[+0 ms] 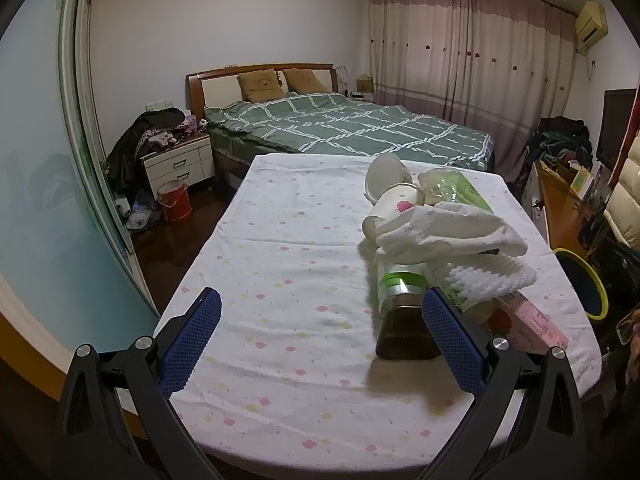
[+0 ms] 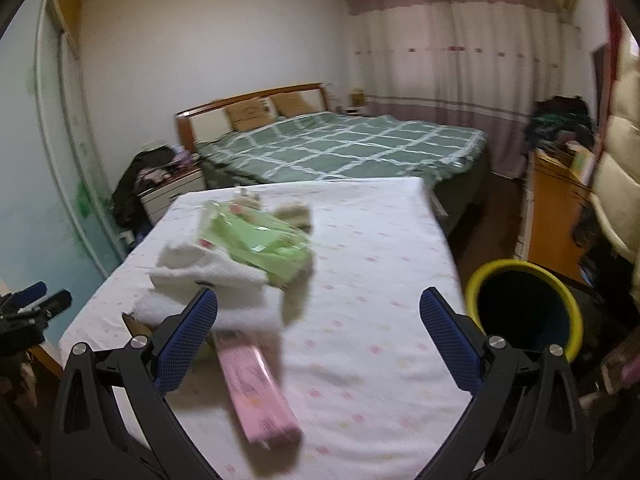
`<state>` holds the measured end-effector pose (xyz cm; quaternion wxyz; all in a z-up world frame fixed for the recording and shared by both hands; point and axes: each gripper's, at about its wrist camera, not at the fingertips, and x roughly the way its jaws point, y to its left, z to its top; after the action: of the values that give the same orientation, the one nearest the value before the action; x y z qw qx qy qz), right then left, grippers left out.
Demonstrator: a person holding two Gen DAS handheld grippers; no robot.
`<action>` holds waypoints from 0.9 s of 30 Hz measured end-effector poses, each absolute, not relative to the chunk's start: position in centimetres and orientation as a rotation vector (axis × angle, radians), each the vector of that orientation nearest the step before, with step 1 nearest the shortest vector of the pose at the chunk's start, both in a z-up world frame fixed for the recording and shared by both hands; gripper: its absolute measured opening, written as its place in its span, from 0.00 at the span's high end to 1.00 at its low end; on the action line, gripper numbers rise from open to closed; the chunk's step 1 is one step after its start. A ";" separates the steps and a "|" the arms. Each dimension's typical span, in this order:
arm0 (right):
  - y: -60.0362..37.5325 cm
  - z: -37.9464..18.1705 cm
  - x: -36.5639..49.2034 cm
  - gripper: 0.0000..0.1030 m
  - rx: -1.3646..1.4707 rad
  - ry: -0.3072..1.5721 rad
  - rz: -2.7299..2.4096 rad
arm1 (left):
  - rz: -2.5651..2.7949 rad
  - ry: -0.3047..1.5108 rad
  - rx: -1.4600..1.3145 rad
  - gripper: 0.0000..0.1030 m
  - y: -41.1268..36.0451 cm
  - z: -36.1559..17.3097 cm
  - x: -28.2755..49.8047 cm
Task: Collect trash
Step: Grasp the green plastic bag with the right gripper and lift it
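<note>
Left wrist view, left gripper [image 1: 320, 320] fingers [image 1: 192, 344] wide apart, empty.

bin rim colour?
Yellow rim on the bin, dark inside; clearest in the right wrist view.

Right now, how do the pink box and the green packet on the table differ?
The pink box is long, narrow and rigid; the green packet is wider, soft and glossy. The pink box lies at the near end of the pile, partly under the white cloth; the green packet lies farther back, resting on that cloth. Both lie flat on the flowered tablecloth, untouched.
</note>
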<state>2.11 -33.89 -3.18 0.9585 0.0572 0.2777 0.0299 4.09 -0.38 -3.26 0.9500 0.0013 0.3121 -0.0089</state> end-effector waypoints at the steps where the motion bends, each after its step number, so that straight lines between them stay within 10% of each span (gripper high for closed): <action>1: -33.3 -3.2 3.0 0.06 0.107 0.569 0.071 | -0.014 0.637 0.005 0.04 -0.4 -3.4 4.4; 27: -23.7 -4.5 19.4 0.93 0.004 0.805 0.355 | -0.015 0.702 -0.003 0.04 1.1 -6.5 10.8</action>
<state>19.41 -23.75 -4.45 0.9049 0.0019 0.3895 0.1717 10.83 1.11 -6.48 0.9390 -0.0013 0.3438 -0.0075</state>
